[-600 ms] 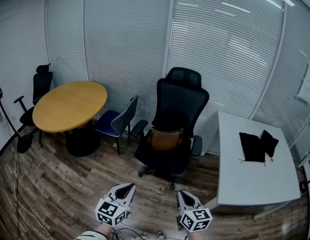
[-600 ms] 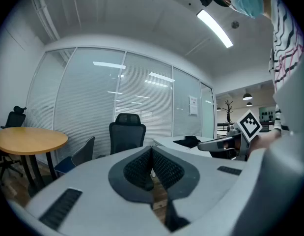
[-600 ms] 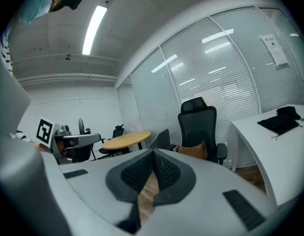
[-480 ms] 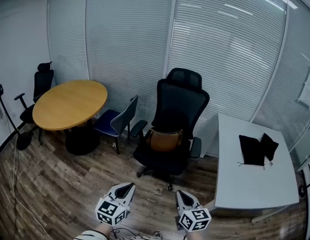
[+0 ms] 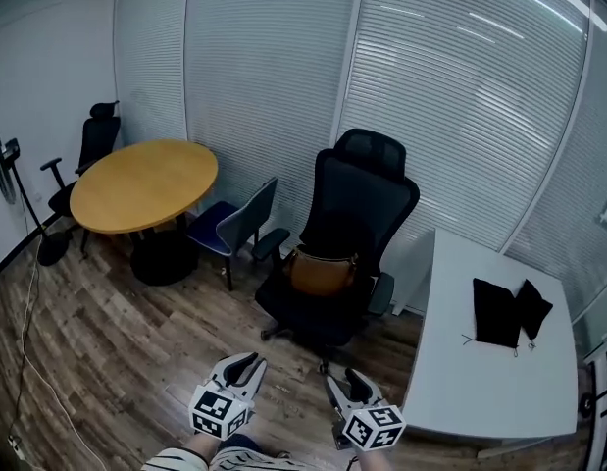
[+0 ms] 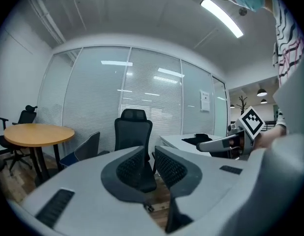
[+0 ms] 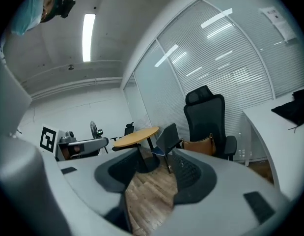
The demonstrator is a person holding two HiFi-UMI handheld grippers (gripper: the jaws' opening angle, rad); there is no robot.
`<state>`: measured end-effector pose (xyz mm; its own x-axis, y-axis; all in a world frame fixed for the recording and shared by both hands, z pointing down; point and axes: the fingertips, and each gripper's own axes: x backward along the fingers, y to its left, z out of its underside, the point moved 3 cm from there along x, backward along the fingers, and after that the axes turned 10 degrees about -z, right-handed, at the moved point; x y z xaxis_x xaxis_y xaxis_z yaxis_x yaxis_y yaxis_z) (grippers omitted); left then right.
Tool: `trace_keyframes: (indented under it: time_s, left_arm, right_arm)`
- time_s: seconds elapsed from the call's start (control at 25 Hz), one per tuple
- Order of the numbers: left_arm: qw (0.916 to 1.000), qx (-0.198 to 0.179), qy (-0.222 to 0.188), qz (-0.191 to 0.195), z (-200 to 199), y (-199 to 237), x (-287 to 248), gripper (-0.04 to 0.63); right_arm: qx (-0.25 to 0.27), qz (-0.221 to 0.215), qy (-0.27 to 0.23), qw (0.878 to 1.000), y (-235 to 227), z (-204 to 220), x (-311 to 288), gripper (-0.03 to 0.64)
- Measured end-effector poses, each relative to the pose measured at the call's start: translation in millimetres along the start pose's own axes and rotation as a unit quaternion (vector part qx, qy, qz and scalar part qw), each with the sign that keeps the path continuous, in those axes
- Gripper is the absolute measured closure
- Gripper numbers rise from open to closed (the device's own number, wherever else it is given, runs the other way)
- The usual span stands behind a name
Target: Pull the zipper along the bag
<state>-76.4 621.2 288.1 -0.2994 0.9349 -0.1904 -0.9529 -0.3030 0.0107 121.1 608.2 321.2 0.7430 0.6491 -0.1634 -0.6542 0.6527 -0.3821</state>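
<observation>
A brown bag (image 5: 323, 271) lies on the seat of a black office chair (image 5: 357, 214) in the middle of the room, and the right gripper view shows this brown bag (image 7: 198, 145) too. Both grippers are held low in front of the person, well short of the chair. My left gripper (image 5: 242, 366) has its jaws shut with nothing between them (image 6: 149, 154). My right gripper (image 5: 344, 386) stands open and empty, with bare floor showing between its jaws (image 7: 154, 163).
Two black pouches (image 5: 507, 310) lie on a white table (image 5: 460, 381) at the right. A round wooden table (image 5: 144, 184) stands at the left with a blue chair (image 5: 239, 229) beside it. Another black chair (image 5: 92, 150) and a fan (image 5: 4, 165) are at the far left.
The head view has shifted a little, so the chair and the tables sit slightly differently in the frame. Both grippers stay low in front of the person, the right one a little further left.
</observation>
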Motion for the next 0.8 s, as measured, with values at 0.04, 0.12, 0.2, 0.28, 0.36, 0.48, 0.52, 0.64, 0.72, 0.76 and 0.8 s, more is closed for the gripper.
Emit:
trace_keyframes:
  time_s: [0.04, 0.12, 0.2, 0.28, 0.36, 0.48, 0.52, 0.64, 0.72, 0.76, 0.8]
  left_arm:
    - [1.0, 0.001, 0.006, -0.003, 2.6, -2.5, -2.4, 0.548]
    - [0.9997, 0.006, 0.021, -0.007, 8.4, -3.9, -6.7, 0.446]
    - [0.9993, 0.01, 0.034, -0.013, 13.8, -1.4, -11.1, 0.428]
    - [0.9988, 0.012, 0.043, -0.021, 18.1, 2.4, -17.2, 0.428]
    - [0.9984, 0.017, 0.048, -0.024, 20.3, 7.6, -24.5, 0.428]
    - [0.9979, 0.022, 0.053, -0.028, 20.9, 22.6, -36.6, 0.428]
    - [0.9977, 0.024, 0.055, -0.031, 21.7, 28.9, -40.9, 0.428]
    - [0.9972, 0.031, 0.058, -0.035, 24.0, 47.8, -56.5, 0.428]
    - [0.9972, 0.036, 0.056, -0.035, 24.3, 62.2, -70.4, 0.428]
    - [0.9973, 0.038, 0.054, -0.033, 23.9, 69.7, -79.3, 0.428]
    - [0.9974, 0.039, 0.053, -0.029, 23.1, 77.3, -89.3, 0.428]
  right_arm:
    - [-0.001, -0.002, 0.004, 1.0, -4.9, 1.1, -0.2, 0.405]
    - [-0.009, -0.005, 0.011, 1.0, -12.8, 3.9, -3.0, 0.405]
    - [-0.019, -0.009, 0.015, 1.0, -19.4, 6.9, -8.1, 0.405]
    - [-0.026, -0.012, 0.02, 0.999, -26.1, 8.9, -14.6, 0.405]
    - [-0.033, -0.014, 0.023, 0.999, -31.8, 8.7, -22.5, 0.405]
    - [-0.04, -0.012, 0.025, 0.999, -40.5, 4.5, -39.0, 0.405]
    - [-0.042, -0.009, 0.025, 0.999, -44.1, 3.3, -44.5, 0.405]
    - [-0.044, 0.005, 0.027, 0.999, -55.9, -0.4, -60.3, 0.405]
    - [-0.044, 0.012, 0.026, 0.999, -63.0, -2.7, -73.2, 0.405]
    - [-0.044, 0.015, 0.026, 0.999, -66.8, -4.2, -80.6, 0.405]
    - [-0.043, 0.02, 0.025, 0.999, -70.8, -6.2, -88.7, 0.405]
